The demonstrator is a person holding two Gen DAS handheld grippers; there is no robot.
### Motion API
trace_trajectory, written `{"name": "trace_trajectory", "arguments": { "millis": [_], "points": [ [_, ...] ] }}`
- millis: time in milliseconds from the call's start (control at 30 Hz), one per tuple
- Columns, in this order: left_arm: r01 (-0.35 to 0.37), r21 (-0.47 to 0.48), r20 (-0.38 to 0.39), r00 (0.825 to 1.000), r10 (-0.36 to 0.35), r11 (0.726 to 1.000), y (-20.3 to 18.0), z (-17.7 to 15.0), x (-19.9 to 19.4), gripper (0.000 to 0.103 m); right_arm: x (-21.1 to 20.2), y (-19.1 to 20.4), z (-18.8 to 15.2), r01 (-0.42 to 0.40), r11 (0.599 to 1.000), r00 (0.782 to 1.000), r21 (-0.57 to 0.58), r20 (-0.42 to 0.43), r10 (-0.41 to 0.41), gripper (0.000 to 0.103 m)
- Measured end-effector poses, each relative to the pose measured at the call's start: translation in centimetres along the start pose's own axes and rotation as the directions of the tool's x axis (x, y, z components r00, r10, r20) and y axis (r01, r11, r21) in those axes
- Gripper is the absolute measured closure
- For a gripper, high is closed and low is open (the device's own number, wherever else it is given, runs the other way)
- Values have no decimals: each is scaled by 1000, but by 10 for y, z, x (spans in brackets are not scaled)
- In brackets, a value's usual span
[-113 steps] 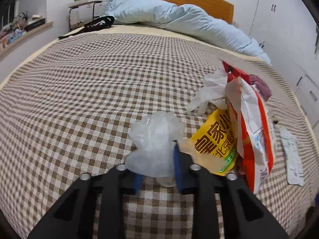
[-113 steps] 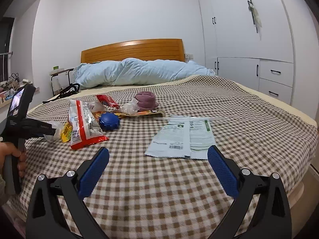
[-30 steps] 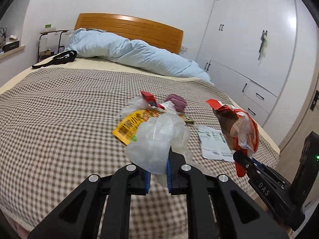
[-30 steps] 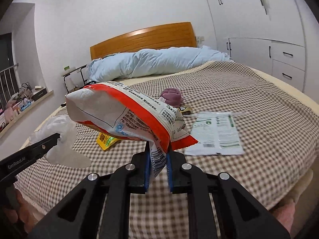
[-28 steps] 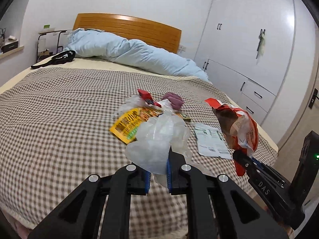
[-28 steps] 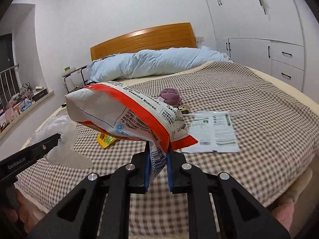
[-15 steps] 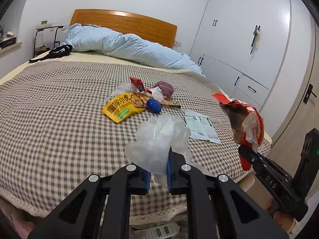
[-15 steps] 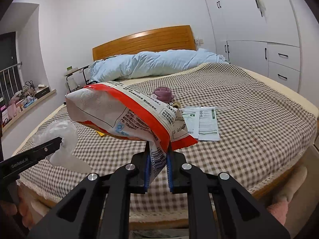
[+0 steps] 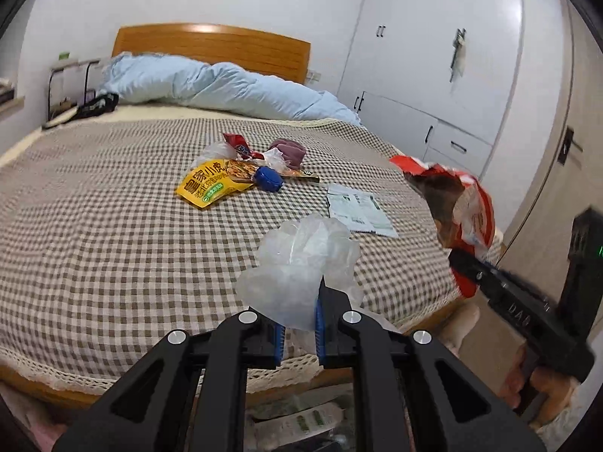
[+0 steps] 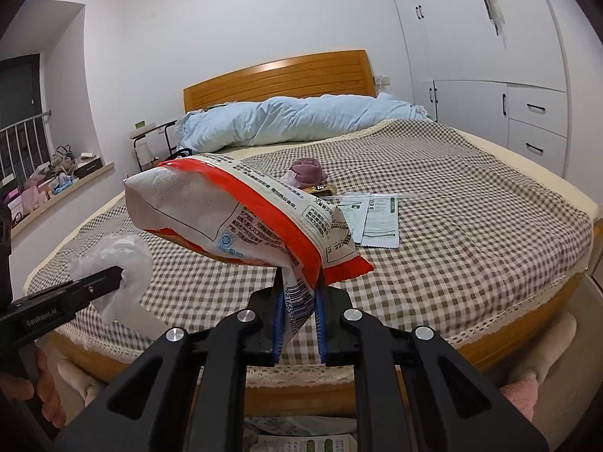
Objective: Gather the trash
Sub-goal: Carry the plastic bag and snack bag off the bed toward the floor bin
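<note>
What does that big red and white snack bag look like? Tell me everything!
The red and white snack bag is a crinkly, shiny plastic packet with an orange-red band, small printed text and a barcode near its bottom corner. The right gripper has its jaws shut on that corner, so the bag sticks up and leans left, hanging in the air over the foot of the checked bed. In the left wrist view its top is torn open. Nothing else touches it.

Location: a home bedroom. Indicators: a double bed (image 10: 471, 226) with a checked cover, a wooden headboard (image 10: 279, 75), and a bunched pale blue duvet (image 10: 301, 120); white built-in wardrobes with drawers (image 10: 527, 94); a small bedside stand (image 9: 71, 86); a cluttered window ledge (image 10: 56, 184).
</note>
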State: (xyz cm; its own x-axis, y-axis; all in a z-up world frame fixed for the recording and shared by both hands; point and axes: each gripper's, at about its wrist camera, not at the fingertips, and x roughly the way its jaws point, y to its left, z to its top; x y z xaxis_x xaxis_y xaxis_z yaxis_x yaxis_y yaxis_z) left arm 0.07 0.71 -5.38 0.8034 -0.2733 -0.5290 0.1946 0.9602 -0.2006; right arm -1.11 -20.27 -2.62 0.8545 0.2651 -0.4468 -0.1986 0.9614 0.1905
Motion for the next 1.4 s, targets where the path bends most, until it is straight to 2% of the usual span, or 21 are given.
{"name": "trace_trajectory", "arguments": {
  "millis": [133,500,1133,1400],
  "points": [
    [12,21,-1,1000,-12,1000,-5,-9,-4,93,-6,-1,-6,-9,1000,1000,-10,0,9,89],
    [66,3,-20,998,-66,998,-6,-38,-12,93,-26,-8,-25,-37,999,999,-11,-8,37,89],
    [69,9,-31,997,-68,998,-6,-80,-21,93,-51,-2,-63,-29,998,999,-46,-20,28,89],
    [62,27,-49,997,-61,998,-9,-96,-25,93,-53,-3,-82,-31,998,998,-58,-62,27,89]
  ]
}}
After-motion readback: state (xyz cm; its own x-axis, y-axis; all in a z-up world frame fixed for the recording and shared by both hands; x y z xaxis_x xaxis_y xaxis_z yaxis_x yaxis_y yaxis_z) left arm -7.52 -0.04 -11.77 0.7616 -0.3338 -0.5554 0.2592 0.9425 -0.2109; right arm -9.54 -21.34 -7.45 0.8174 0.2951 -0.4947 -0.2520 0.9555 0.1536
